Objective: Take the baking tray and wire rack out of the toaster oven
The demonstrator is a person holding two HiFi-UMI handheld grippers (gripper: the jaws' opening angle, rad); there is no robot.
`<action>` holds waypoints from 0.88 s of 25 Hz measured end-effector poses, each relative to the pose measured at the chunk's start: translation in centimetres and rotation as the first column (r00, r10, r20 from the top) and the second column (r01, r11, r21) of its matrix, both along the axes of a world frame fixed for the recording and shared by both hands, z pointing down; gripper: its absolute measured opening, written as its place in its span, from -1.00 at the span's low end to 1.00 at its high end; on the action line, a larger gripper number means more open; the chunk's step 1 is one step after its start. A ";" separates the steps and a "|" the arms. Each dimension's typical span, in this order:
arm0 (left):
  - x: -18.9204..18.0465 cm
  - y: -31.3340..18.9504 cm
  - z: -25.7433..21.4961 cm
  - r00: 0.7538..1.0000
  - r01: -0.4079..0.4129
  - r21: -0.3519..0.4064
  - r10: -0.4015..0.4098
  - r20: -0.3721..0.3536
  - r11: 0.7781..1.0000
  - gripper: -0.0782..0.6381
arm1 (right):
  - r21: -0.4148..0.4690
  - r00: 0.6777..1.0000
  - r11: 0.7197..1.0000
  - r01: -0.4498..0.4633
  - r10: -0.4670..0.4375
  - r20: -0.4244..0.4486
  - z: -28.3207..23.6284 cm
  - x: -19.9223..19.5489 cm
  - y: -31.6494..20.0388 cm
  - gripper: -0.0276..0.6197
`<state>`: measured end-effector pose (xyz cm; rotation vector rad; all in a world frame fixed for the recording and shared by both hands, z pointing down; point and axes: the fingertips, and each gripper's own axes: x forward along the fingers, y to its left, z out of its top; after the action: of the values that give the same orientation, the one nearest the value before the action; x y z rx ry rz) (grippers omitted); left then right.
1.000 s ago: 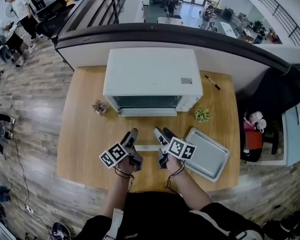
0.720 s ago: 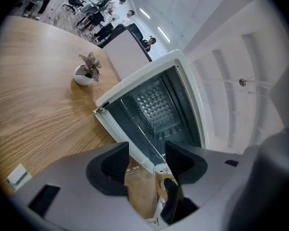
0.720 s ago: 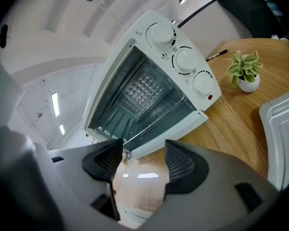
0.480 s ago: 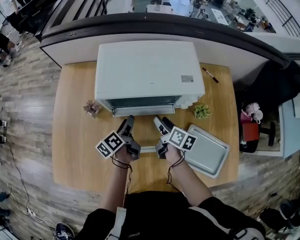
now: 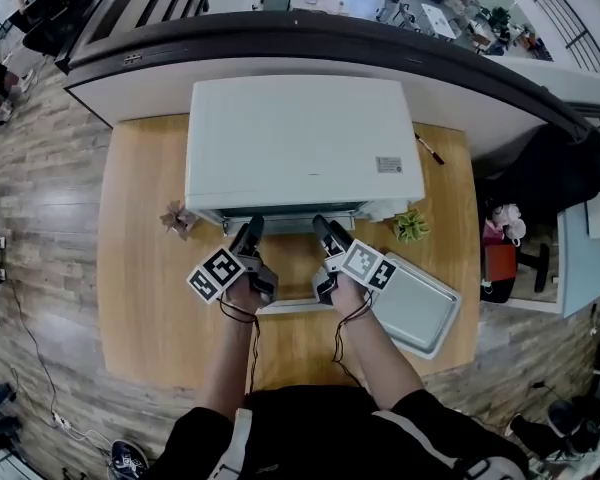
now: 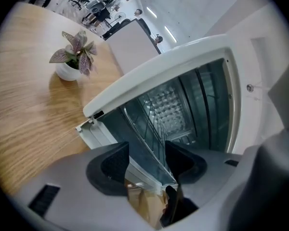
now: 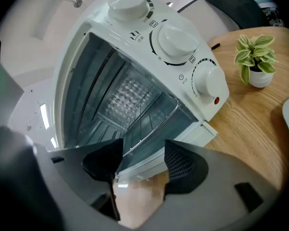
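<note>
1. Head view: a white box-shaped toaster oven (image 5: 305,143) stands at the back of a light wooden table (image 5: 140,298). Its glass door (image 5: 290,306) is let down flat towards the person. The left gripper (image 5: 250,230) and the right gripper (image 5: 325,230) are held side by side above that door, both pointing at the oven's mouth. A flat silver metal baking tray (image 5: 420,308) lies on the table just beside the right gripper, outside the oven. A small pink-leaved plant (image 5: 177,218) sits near the oven's left front corner and a small green-leaved plant (image 5: 412,226) near its right front corner. A dark pen (image 5: 428,150) lies on the table to the right of the oven.

2. Left gripper view: the jaws stand well apart and their pads press on nothing. The open oven cavity shows through the gap. The metal wire rack (image 6: 151,126) sits inside the oven. The pink-leaved plant stands on the table to the left.

3. Right gripper view: these jaws too are spread wide and hold nothing. The wire rack lies across the cavity beyond them, its front bar close to the opening. Three round white knobs (image 7: 176,40) run down the oven's panel, with the green-leaved plant beyond.
</note>
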<state>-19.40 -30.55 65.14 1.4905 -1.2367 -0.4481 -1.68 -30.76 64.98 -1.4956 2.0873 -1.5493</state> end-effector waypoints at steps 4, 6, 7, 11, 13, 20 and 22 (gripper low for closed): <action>-0.8 -1.2 0.4 1.000 0.013 0.002 -0.013 -0.015 1.000 -0.10 | -0.008 0.999 1.000 -0.027 0.027 0.026 0.4 0.2 -1.4 -0.08; -1.1 -1.5 0.7 0.999 0.026 0.002 -0.026 -0.028 1.000 -0.10 | -0.007 0.999 0.999 -0.037 0.037 0.034 0.5 0.4 -2.1 -0.08; -1.2 -1.7 0.8 0.999 0.033 0.004 -0.032 -0.033 0.999 -0.10 | -0.006 0.998 0.999 -0.043 0.043 0.040 0.5 0.5 -2.5 -0.08; -1.7 -2.5 1.0 0.998 0.048 0.019 -0.047 -0.032 0.999 -0.14 | -0.011 0.995 0.997 -0.075 0.075 0.062 0.9 1.2 -3.8 -0.14; -1.9 -2.9 1.2 0.999 0.049 0.022 -0.049 -0.014 0.999 -0.26 | -0.018 0.994 0.996 -0.088 0.089 0.058 1.3 1.5 -4.3 -0.17; -1.7 -3.4 0.9 0.999 0.028 0.060 -0.029 0.028 0.998 -0.52 | -0.020 0.995 0.995 -0.095 0.096 0.025 1.8 1.9 -4.9 -0.61; -1.6 -3.2 0.9 0.999 0.029 0.058 -0.031 0.030 0.998 -0.53 | -0.017 0.995 0.995 -0.096 0.096 0.033 1.8 1.9 -4.8 -0.62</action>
<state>-21.01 -33.77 66.07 1.5343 -1.2814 -0.4851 0.22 -35.59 66.76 -1.5396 1.9592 -1.5478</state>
